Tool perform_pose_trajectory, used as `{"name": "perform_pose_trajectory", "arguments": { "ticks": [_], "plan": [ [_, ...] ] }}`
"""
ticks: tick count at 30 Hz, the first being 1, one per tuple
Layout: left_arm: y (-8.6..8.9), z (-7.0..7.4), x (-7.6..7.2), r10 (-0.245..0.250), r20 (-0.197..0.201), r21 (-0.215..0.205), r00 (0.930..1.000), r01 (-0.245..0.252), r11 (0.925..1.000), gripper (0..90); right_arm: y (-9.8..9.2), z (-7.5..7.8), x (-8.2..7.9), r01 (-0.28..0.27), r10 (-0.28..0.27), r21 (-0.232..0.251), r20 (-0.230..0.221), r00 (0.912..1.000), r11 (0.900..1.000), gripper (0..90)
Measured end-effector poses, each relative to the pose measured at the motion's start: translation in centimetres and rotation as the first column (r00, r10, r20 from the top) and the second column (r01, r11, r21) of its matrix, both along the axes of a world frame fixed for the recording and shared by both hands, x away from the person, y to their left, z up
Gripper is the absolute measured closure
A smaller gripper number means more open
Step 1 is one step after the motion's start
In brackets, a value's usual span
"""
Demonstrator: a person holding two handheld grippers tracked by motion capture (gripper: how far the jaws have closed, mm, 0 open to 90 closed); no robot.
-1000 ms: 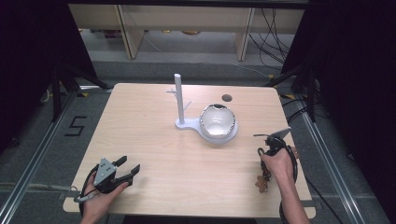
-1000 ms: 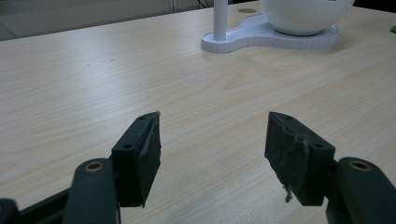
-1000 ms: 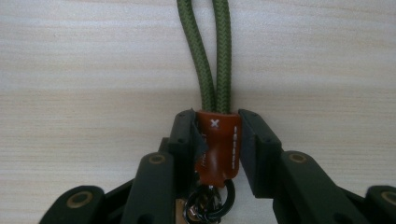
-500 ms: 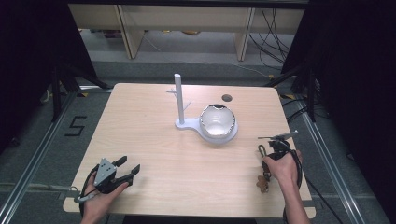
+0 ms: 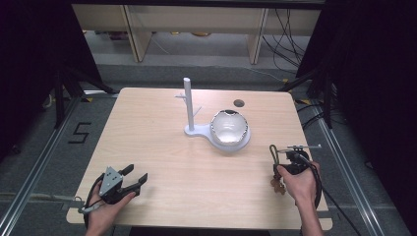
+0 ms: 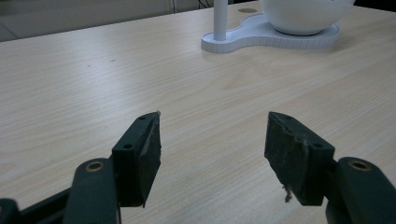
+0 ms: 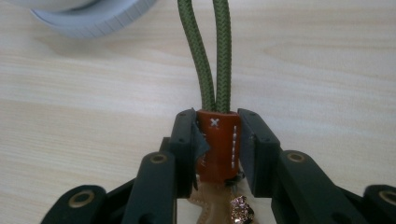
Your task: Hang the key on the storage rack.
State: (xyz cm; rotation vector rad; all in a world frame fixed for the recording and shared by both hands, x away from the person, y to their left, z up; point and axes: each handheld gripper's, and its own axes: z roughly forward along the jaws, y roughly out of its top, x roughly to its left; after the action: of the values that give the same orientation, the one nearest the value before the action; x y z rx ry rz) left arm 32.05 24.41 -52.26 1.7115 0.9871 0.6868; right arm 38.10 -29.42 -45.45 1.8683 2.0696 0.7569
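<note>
My right gripper [image 5: 285, 161] at the table's right edge is shut on a keychain: its pads clamp the orange leather tab [image 7: 218, 142]. An olive-green cord loop [image 7: 210, 51] sticks out past the jaws, and a tan pendant [image 5: 278, 186] hangs below the hand. A white stand [image 5: 187, 105] with a post and small pegs rises mid-table. A shiny bowl [image 5: 227, 127] rests on the stand's base. My left gripper [image 5: 133, 179] sits at the near left corner, open with bare tabletop between its pads [image 6: 140, 154].
The wooden table [image 5: 147, 128] has a small dark round spot [image 5: 239, 103] behind the bowl. Black frames and cables flank both sides. A cable trails from each gripper over the near edge.
My right gripper has shifted a little and lifted slightly with the keychain still in it. The left gripper has stayed where it was.
</note>
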Motion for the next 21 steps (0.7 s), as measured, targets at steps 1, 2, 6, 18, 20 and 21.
{"name": "perform_pose_trajectory", "arguments": {
  "ticks": [1, 2, 6, 18, 20, 21],
  "plan": [
    [0.0, 0.0, 0.0, 0.000, 0.000, 0.000, 1.0000, 0.000, 1.0000, 35.8, 0.1, 0.1, -0.2, 0.004, -0.004, 0.000, 0.011, 0.9999, 1.000, 69.6],
    [0.0, 0.0, 0.0, 0.001, 0.000, -0.001, 1.0000, -0.001, 1.0000, 35.8, 0.1, 0.1, -0.3, -0.003, 0.002, 0.013, 0.035, 0.9994, 1.000, 69.6],
    [0.0, 0.0, 0.0, 0.001, 0.001, -0.001, 1.0000, -0.001, 1.0000, 35.7, 0.4, 0.4, -1.0, -0.005, 0.000, 0.043, 0.105, 0.9945, 0.999, 69.6],
    [0.1, 0.0, 0.1, 0.008, 0.000, -0.044, 1.0000, -0.008, 0.9990, 34.8, 1.0, 0.0, -1.9, -0.099, 0.056, 0.118, 0.326, 0.9437, 0.988, 69.5],
    [0.1, 0.1, 0.0, 0.012, -0.004, -0.048, 0.9999, -0.013, 0.9988, 34.5, 1.4, -0.1, -2.2, -0.086, 0.033, 0.135, 0.350, 0.9360, 0.987, 69.6],
    [0.0, 0.1, 0.0, 0.013, -0.004, -0.050, 0.9999, -0.013, 0.9987, 34.4, 1.3, -0.2, -2.1, -0.115, 0.058, 0.126, 0.386, 0.9206, 0.985, 69.6]
  ]
}}
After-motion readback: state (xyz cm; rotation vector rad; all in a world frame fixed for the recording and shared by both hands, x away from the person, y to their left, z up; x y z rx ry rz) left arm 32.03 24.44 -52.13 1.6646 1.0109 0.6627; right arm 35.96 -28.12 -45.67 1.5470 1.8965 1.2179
